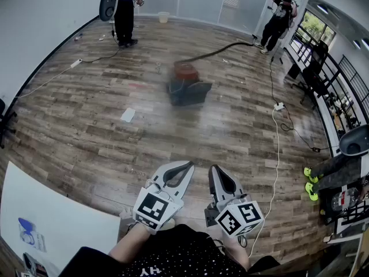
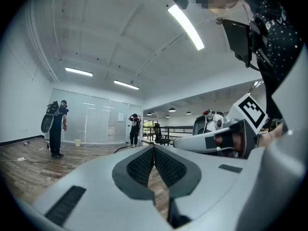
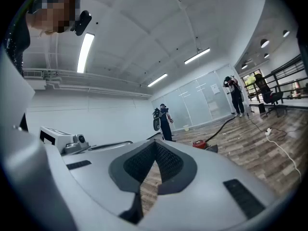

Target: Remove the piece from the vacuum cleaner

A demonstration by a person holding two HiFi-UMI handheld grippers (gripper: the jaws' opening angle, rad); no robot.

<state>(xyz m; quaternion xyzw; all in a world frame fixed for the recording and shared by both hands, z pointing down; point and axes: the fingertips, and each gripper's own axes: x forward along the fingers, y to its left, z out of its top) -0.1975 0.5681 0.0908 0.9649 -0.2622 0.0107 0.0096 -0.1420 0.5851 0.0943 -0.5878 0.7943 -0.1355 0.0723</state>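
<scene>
Left gripper (image 1: pixel 183 167) and right gripper (image 1: pixel 215 171) side by side at near edge, jaws of each pressed together, nothing held. Vacuum cleaner (image 1: pixel 188 85), red-topped, sits mid-floor on wood planks (image 1: pixel 86 126), well apart from both. Hose (image 1: pixel 222 49) trails far right.

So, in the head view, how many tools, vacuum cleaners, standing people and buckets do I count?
Tools: 2, the left tool and the right tool, both shut and empty.
Vacuum cleaners: 1, the vacuum cleaner.
Standing people: 2, the person at far left and the person at far right.
Buckets: 1, the bucket.
Total: 6.
</scene>
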